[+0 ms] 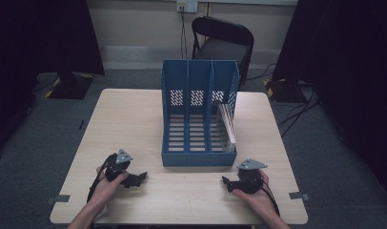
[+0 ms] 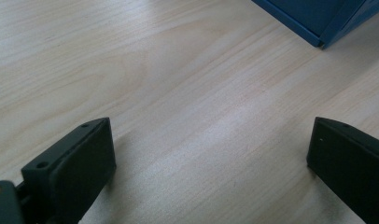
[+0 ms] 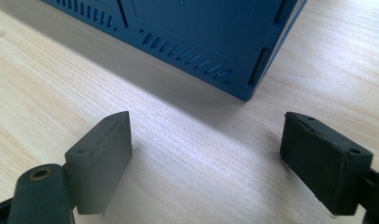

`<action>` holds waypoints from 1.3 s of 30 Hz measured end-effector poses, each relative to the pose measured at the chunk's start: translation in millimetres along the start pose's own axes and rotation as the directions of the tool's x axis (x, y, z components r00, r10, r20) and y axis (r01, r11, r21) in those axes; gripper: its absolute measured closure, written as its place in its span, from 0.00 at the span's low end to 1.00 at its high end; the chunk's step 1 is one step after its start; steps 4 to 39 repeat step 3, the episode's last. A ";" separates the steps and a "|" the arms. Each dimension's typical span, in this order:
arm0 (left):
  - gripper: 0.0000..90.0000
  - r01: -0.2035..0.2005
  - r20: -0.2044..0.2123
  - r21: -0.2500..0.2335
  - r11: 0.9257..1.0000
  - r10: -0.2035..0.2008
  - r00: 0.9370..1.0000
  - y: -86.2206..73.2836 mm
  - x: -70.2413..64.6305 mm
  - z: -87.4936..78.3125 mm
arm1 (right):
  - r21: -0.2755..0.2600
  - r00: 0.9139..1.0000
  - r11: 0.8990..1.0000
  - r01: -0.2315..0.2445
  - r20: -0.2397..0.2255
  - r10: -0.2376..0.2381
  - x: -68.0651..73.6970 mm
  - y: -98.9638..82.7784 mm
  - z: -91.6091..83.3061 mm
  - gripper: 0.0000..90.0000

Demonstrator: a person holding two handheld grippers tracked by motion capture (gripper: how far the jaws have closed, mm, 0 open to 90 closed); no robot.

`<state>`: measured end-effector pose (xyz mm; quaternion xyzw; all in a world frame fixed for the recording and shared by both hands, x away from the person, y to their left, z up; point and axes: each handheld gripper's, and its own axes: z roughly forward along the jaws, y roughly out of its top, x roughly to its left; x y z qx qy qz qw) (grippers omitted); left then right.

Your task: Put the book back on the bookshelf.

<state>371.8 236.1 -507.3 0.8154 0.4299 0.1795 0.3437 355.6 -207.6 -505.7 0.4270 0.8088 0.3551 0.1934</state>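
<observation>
Rack: blue, mid-table, white sheets in right slot.
Left gripper: jaws spread, empty.
Right gripper: jaws spread, empty.

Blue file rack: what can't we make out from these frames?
- Blue file rack, high view: the white item in its right compartment is too small to identify.
- Left gripper view: frame edge leaves just a rack corner.
- Right gripper view: rack's top cut off.

File rack centred on table
</observation>
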 end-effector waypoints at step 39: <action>0.00 0.000 0.000 0.000 1.000 0.000 1.000 0.0 0.0 0.0 | 0.004 1.000 1.000 -0.021 0.021 0.021 1.4 -1.1 -1.0 0.15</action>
